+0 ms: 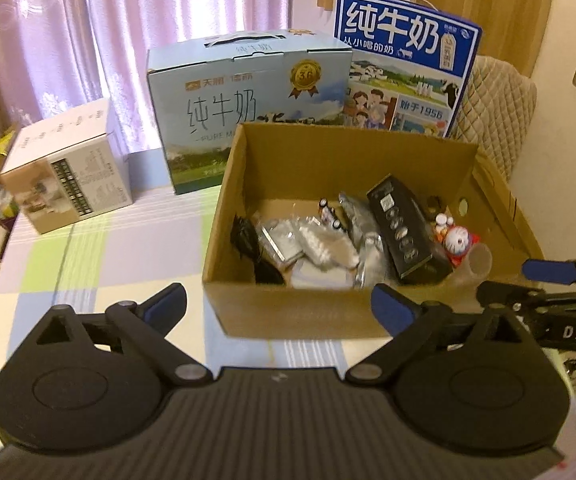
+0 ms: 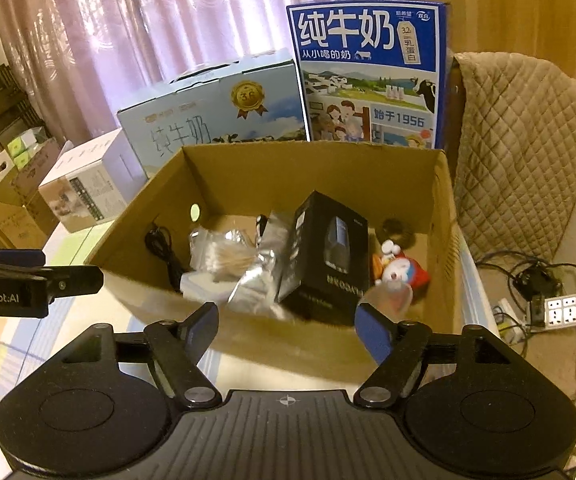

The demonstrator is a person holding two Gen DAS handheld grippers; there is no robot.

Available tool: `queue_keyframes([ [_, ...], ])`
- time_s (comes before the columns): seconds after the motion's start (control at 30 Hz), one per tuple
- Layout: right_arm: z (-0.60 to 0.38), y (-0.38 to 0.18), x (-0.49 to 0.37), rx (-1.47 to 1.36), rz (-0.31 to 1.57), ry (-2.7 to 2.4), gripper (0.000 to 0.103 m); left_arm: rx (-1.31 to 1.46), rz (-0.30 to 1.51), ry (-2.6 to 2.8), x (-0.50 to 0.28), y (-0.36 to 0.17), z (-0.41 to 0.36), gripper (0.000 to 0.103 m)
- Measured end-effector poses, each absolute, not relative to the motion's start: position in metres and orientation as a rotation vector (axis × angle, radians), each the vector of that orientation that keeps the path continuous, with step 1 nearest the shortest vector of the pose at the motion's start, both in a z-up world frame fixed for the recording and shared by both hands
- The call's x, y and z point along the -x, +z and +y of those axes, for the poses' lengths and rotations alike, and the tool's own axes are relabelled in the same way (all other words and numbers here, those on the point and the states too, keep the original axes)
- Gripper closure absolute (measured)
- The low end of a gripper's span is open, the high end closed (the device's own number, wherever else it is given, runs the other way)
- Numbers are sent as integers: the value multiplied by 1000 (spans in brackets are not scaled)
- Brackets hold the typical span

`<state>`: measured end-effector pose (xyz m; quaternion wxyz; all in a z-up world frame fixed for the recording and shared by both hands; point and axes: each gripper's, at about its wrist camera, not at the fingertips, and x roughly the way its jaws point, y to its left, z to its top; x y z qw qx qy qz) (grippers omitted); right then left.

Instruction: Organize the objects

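An open cardboard box (image 1: 328, 152) (image 2: 308, 168) stands on the checked tablecloth (image 1: 87, 248). Inside it lie a black product box (image 1: 404, 224) (image 2: 328, 256), a small blue-and-white cat figure (image 1: 458, 240) (image 2: 396, 272), a clear cup (image 1: 478, 262), silver foil bags (image 2: 259, 276), a bag of cotton swabs (image 1: 320, 244) (image 2: 227, 256) and a black cable (image 1: 247, 240) (image 2: 163, 252). My left gripper (image 1: 279, 300) hovers before the box's near wall, open wide and holding nothing. My right gripper (image 2: 288, 320) is over the near rim, open, with nothing between its fingers.
Behind the box stand a light-blue milk carton (image 1: 247, 96) and a taller dark-blue one (image 1: 404, 52). A white carton (image 1: 67, 168) sits at the left. A quilted chair cover (image 2: 520, 152) is at the right, with a power strip (image 2: 560, 308) and cables on the floor.
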<state>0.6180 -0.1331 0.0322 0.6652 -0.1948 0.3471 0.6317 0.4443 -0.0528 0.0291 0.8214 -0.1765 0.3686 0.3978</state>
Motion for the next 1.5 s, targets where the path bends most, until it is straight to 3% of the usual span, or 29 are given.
queue_keyframes([
  [0.07, -144, 34, -614, 451, 778, 1427, 30, 356, 765, 851, -438, 31, -68, 1],
  [0.5, -218, 42, -601, 462, 785, 1452, 29, 373, 753, 858, -397, 32, -155, 1],
  [1.5, -357, 44, -472, 472, 868, 1387, 29, 446, 845, 748, -256, 23, -241, 1],
])
